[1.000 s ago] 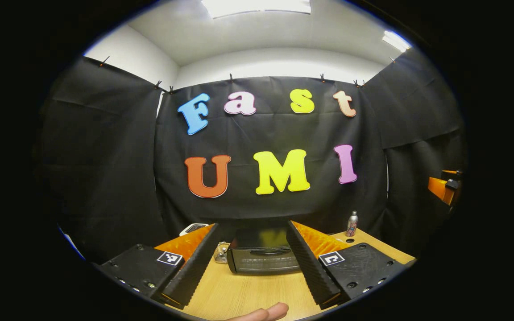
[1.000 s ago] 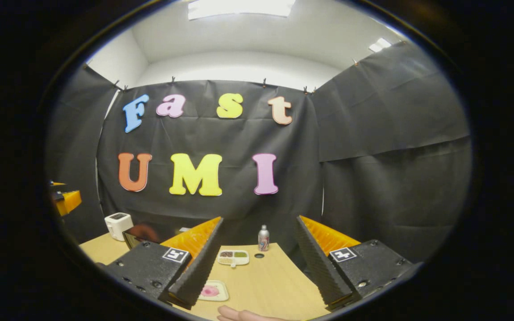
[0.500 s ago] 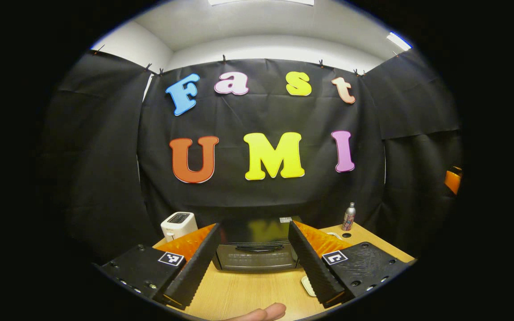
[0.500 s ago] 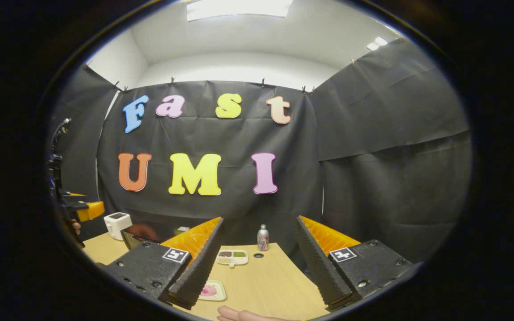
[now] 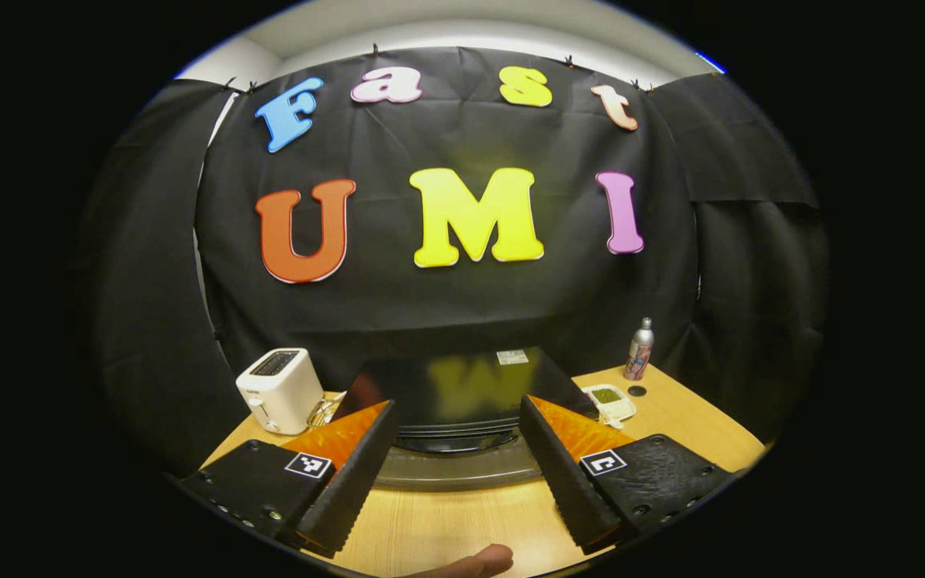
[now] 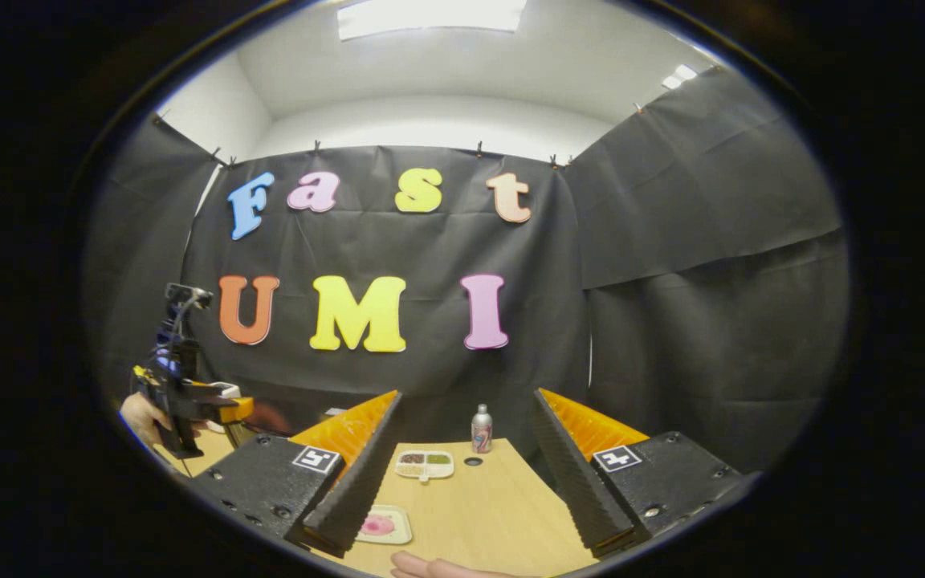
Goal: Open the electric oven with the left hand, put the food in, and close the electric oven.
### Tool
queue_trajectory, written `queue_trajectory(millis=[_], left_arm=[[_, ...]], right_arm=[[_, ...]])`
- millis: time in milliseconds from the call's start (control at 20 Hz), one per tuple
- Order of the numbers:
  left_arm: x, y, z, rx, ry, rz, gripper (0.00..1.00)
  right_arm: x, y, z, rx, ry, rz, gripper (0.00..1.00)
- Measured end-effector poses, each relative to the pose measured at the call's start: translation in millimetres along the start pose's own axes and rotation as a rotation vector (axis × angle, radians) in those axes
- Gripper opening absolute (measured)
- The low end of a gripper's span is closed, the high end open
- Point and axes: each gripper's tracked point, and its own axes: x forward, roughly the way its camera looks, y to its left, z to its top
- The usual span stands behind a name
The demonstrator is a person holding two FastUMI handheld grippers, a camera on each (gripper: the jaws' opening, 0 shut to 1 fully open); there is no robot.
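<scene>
The black electric oven [image 5: 462, 385] stands on the wooden table [image 5: 446, 522] with its door closed and a curved handle [image 5: 453, 443] along the door's top edge. My left gripper [image 5: 454, 482] is open just in front of that handle, not touching it. In the right gripper view, my right gripper [image 6: 462, 474] is open over the table with nothing between its fingers. A small cream plate with pink food [image 6: 382, 526] lies by its left finger. The left gripper [image 6: 193, 397], held in a hand [image 6: 140, 413], shows at far left.
A white toaster [image 5: 278, 389] stands left of the oven. A divided dish with food [image 5: 609, 399] and a small metal bottle [image 5: 639, 349] sit to the oven's right, seen as dish [image 6: 425, 464] and bottle [image 6: 480, 429] ahead of my right gripper. Black cloth walls enclose the table.
My left gripper has moved forward and tilted down toward the oven, which now looms larger between its fingers. The right gripper has barely moved; the left gripper has come into its view.
</scene>
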Motion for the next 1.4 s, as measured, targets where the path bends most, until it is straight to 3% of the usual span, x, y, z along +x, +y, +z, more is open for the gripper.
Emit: queue_trajectory(millis=[200,350,550,600,650,800,850,900,1400], left_arm=[[36.9,7.9,-23.2,-0.03,0.072,0.012,0.96],[51.0,3.0,-42.9,-0.071,0.133,-0.022,0.97],[68.6,8.0,-53.6,-0.09,0.151,0.008,0.96],[74.4,11.0,-53.8,-0.069,0.146,0.025,0.9],[74.6,12.4,-57.7,-0.058,0.157,0.04,0.96],[77.2,10.4,-55.2,-0.07,0.141,0.029,0.95],[78.2,13.5,-54.2,-0.076,0.145,0.048,0.84],[75.6,11.6,-53.7,-0.074,0.143,0.048,0.95],[62.1,10.4,-62.6,-0.063,0.095,-0.009,0.94]], right_arm=[[0.3,-0.5,-1.8,-0.006,-0.005,0.002,0.96],[2.5,-1.0,-6.1,-0.012,-0.01,0.009,0.96],[7.4,-0.8,-18.7,-0.017,0.011,0.019,0.96],[8.5,-0.4,-21.9,-0.017,0.02,0.024,0.96],[8.5,-0.7,-25.7,-0.018,0.027,0.03,0.96],[10.3,-2.0,-30.0,-0.004,0.033,0.047,0.96],[10.9,-3.7,-30.8,-0.001,0.036,0.042,0.96],[11.5,-4.4,-31.7,-0.001,0.039,0.041,0.96],[-7.8,-11.0,-22.1,-0.002,0.015,0.019,0.96]])
